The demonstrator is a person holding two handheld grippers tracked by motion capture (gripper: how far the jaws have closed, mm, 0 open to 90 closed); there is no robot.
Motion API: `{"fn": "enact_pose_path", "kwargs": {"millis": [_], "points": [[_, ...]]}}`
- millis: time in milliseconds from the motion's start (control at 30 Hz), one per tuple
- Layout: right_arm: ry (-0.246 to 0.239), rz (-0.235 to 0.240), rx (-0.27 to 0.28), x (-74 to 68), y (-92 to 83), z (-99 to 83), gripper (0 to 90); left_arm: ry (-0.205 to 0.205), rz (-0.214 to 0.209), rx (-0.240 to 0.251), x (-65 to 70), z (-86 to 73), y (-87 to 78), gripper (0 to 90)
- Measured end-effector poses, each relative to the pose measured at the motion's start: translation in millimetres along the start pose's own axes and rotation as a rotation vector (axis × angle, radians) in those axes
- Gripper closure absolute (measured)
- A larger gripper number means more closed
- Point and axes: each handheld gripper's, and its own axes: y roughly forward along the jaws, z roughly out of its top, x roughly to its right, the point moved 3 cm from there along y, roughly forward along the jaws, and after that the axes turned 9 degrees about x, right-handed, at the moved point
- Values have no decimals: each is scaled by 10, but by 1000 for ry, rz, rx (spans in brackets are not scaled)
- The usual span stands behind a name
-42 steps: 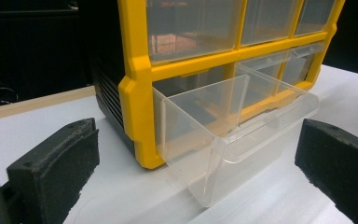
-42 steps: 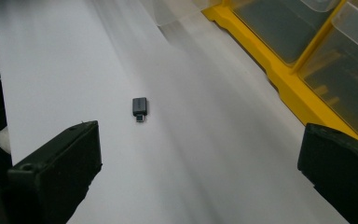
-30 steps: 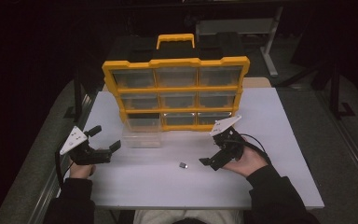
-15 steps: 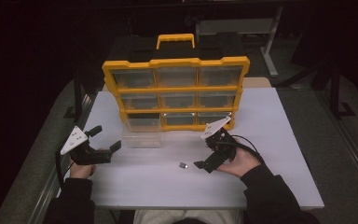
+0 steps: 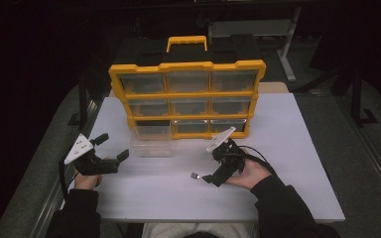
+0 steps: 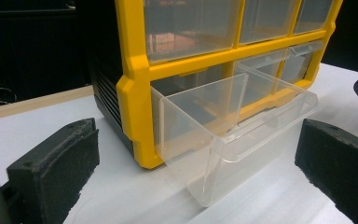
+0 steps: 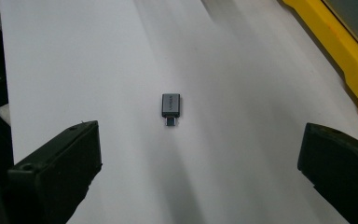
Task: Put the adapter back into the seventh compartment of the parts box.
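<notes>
On the white counter (image 5: 287,148), a small grey adapter (image 7: 170,105) lies just ahead of the right tool (image 5: 207,178), jaws spread wide; the left tool (image 5: 113,147), also released, faces a yellow organizer's (image 5: 187,67) pulled-out clear drawer (image 6: 223,135).

A clear glossy plastic drawer (image 6: 223,140) juts from the yellow smooth-plastic organiser (image 6: 135,84) on the matt white desk (image 7: 121,56).

Left gripper (image 6: 196,186) jaws stand wide apart, holding nothing. Ahead, a clear drawer (image 6: 223,140) is pulled out of the yellow organizer's (image 6: 133,79) bottom corner slot, over the white table (image 6: 42,126).
</notes>
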Motion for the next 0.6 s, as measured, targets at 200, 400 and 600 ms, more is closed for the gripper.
{"fn": "enact_pose_path", "kwargs": {"millis": [200, 400, 600], "points": [[-9, 7, -11, -8, 48, 0, 0, -2, 0, 1, 1, 0, 0, 0], [-14, 15, -32, -13, 114, -12, 0, -1, -1, 1, 1, 0, 0, 0], [-11, 26, -54, -28, 180, -24, 0, -2, -1, 2, 1, 1, 0, 0]]}}
